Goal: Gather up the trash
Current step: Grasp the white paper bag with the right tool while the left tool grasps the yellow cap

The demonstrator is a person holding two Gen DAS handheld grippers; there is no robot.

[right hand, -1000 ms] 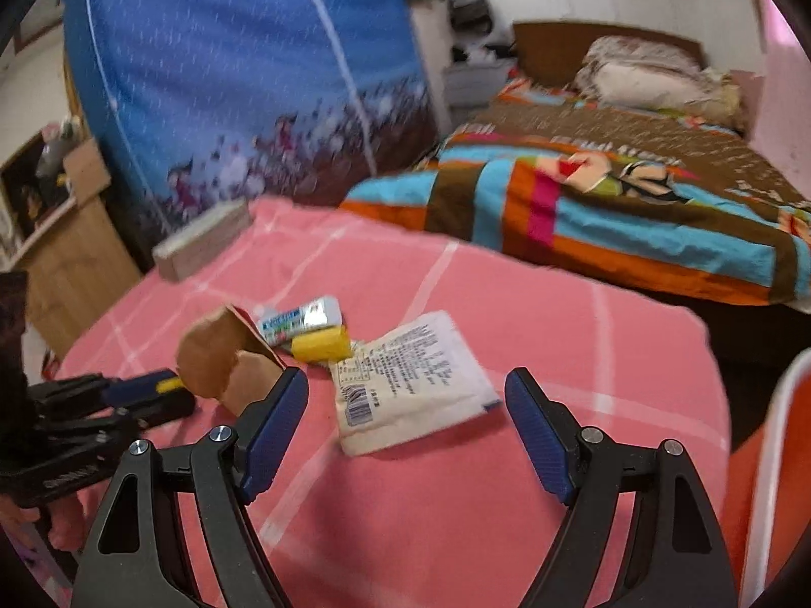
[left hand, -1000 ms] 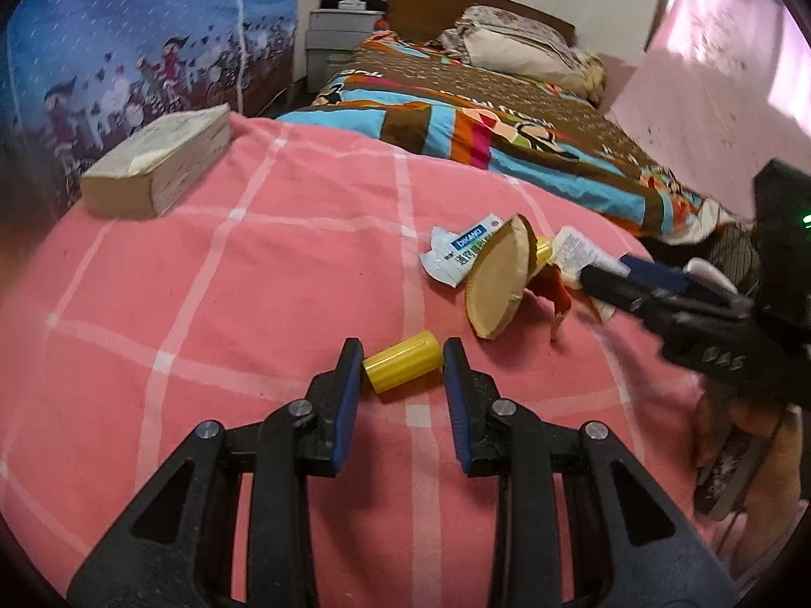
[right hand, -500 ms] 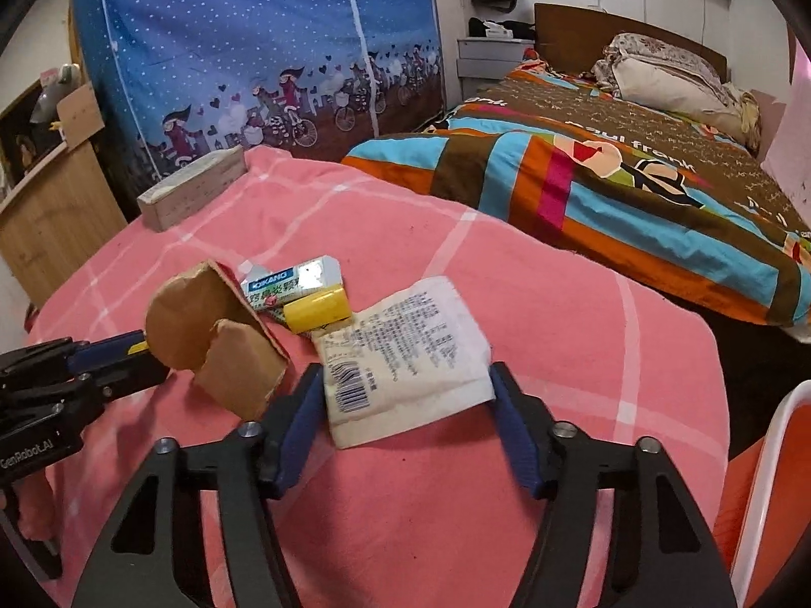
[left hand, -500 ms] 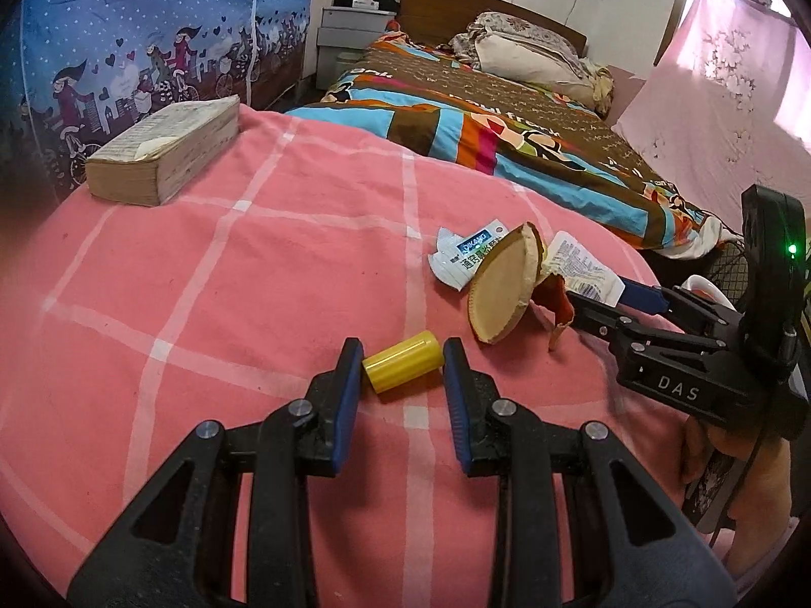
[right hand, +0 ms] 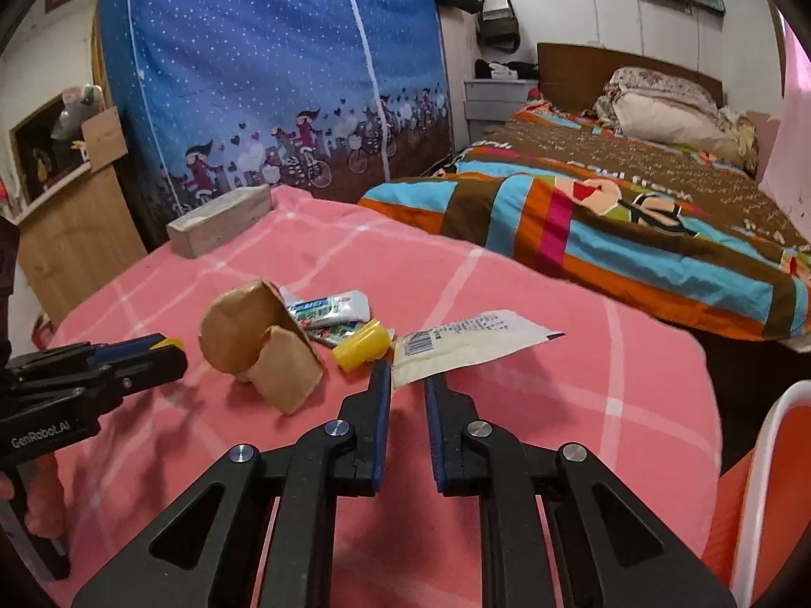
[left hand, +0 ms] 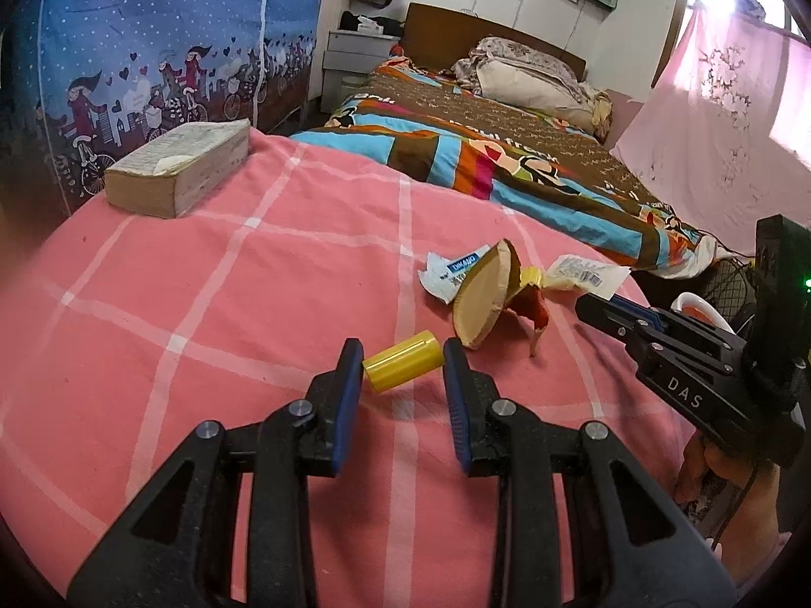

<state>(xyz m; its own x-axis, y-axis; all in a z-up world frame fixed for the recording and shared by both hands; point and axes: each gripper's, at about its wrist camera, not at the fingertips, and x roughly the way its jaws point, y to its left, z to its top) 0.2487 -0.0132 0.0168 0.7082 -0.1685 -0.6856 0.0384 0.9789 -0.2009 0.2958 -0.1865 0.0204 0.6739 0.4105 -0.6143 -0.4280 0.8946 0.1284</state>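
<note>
Our left gripper (left hand: 403,367) has its jaws closed on the yellow cylinder (left hand: 401,363), one blue pad against each end, the cylinder lying crosswise just above the pink checked cloth (left hand: 228,304). Our right gripper (right hand: 408,385) has its jaws nearly together and pinching the near edge of the white printed packet (right hand: 466,342), which sticks out beyond the tips and is lifted off the cloth at its far corner.

Just left of the packet in the right wrist view lies a second yellow piece (right hand: 362,344), touching a pile of small wrappers: a white and blue toothpaste-like tube (right hand: 332,305) and a green and red wrapper beneath it. Beside these stands a crumpled brown paper bag (right hand: 261,337), partly upright, its red inside showing in the left wrist view.

Farther out, a thick worn book (left hand: 180,172) rests at the far left corner of the cloth. Beyond the cloth are a bed with a striped colourful quilt (right hand: 633,218), a blue fabric wardrobe (right hand: 273,66) printed with cyclists, and a pink curtain (left hand: 720,116).
</note>
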